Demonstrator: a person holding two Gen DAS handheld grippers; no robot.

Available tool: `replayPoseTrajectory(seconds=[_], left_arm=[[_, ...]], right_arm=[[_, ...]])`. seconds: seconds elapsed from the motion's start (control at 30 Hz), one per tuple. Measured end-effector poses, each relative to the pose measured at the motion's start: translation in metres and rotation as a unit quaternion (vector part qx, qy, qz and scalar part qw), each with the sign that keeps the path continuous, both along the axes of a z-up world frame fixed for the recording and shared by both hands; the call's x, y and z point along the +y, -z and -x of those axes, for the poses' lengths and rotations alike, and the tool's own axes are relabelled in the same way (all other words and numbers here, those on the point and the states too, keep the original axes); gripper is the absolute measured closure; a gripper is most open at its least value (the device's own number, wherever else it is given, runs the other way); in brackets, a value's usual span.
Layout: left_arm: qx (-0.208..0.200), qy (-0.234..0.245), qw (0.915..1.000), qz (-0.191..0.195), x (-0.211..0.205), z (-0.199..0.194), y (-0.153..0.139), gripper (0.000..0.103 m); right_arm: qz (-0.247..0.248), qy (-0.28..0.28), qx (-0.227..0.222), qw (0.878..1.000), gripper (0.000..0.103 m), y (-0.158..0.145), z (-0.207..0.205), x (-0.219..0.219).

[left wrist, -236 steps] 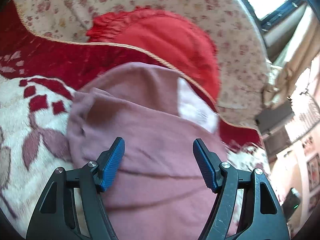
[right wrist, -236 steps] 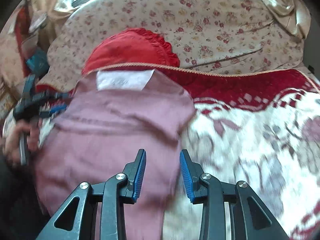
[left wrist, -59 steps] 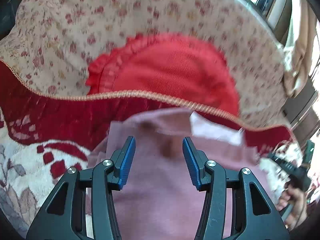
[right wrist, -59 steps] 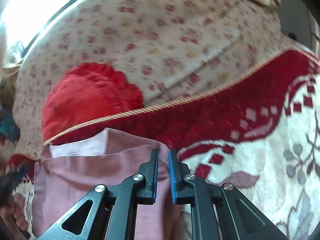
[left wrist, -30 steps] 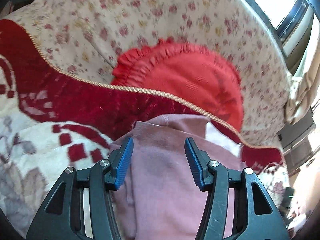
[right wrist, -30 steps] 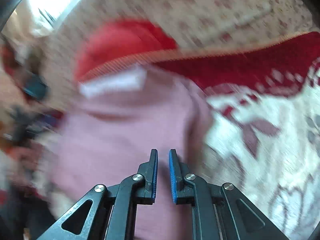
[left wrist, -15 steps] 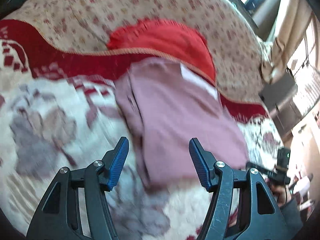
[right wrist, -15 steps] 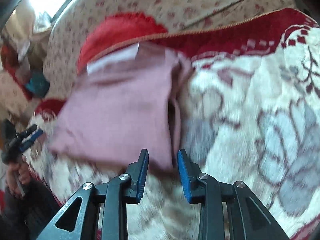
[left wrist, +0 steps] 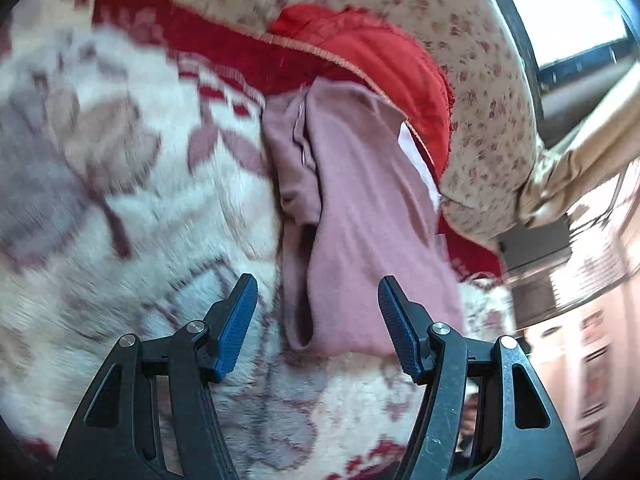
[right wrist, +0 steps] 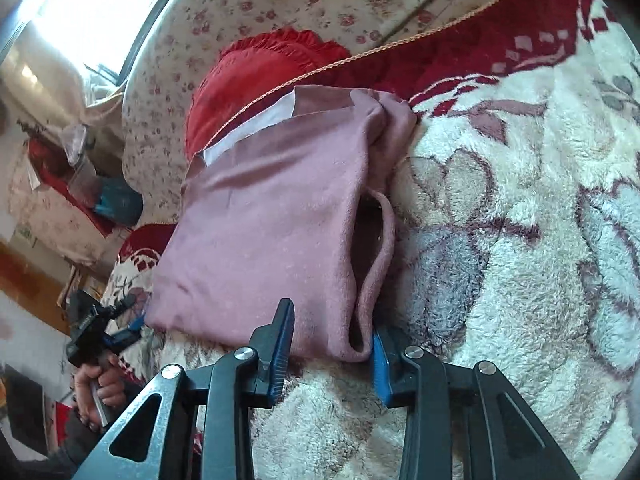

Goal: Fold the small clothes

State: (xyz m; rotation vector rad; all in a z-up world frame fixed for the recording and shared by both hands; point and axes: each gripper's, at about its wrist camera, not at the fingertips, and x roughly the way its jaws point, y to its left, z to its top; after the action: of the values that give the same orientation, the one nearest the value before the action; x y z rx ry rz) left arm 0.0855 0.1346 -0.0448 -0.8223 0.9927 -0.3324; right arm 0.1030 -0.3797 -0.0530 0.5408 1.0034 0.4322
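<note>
A folded mauve-pink garment (left wrist: pixel 360 208) lies on the fleecy white and red blanket (left wrist: pixel 120 200), a white label strip showing at its far edge. My left gripper (left wrist: pixel 316 320) is open and empty, its jaws astride the garment's near end without gripping it. In the right wrist view the same garment (right wrist: pixel 272 224) lies flat with a loose fold along its right side. My right gripper (right wrist: pixel 332 340) is open, its fingers either side of the garment's near right corner. The left gripper (right wrist: pixel 100 336) shows far left there, in a hand.
A red frilled cushion (left wrist: pixel 380 56) and a floral cream pillow (left wrist: pixel 480 80) sit just behind the garment. The blanket (right wrist: pixel 520 220) spreads wide to the right. Room clutter (right wrist: pixel 80 184) and a window lie beyond the bed's edge.
Both grippers have pulled back from the garment's far end to its near end. The right gripper, shut a second ago, has opened wide. The garment now lies folded and released.
</note>
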Motion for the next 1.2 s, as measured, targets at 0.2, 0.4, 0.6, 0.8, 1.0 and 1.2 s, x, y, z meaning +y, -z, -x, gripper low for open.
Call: replayPoseTrajectory(seconds=[0.2,0.4,0.6,0.8,1.0,1.2], left_arm=[[0.012,0.038,0.9992,0.004,-0.017,-0.005,0.001,0.04],[-0.016,0.048,0.9963,-0.07,-0.028,-0.002,-0.011,0.089],[-0.024,0.058,0.9942,-0.088,-0.032,-0.004,-0.009,0.092],[-0.018,0.051,0.9952,-0.082,-0.03,-0.003,-0.007,0.094],[-0.066,0.073,0.9927,-0.069,-0.024,0.024,-0.042,0.096],[-0.015,0.074,0.9968,-0.028,-0.015,0.061,-0.023,0.097]], right_arm=[[0.006,-0.001,0.009,1.0,0.07,0.0,-0.001,0.002],[0.014,-0.001,0.01,1.0,0.074,-0.002,-0.003,0.003],[0.029,0.011,0.001,1.0,0.085,-0.006,-0.004,0.002],[0.017,0.008,0.004,1.0,0.096,-0.005,-0.003,-0.002],[0.001,-0.005,-0.04,0.999,0.097,-0.042,0.021,-0.01],[-0.023,0.006,0.009,1.0,0.097,-0.038,0.068,-0.026]])
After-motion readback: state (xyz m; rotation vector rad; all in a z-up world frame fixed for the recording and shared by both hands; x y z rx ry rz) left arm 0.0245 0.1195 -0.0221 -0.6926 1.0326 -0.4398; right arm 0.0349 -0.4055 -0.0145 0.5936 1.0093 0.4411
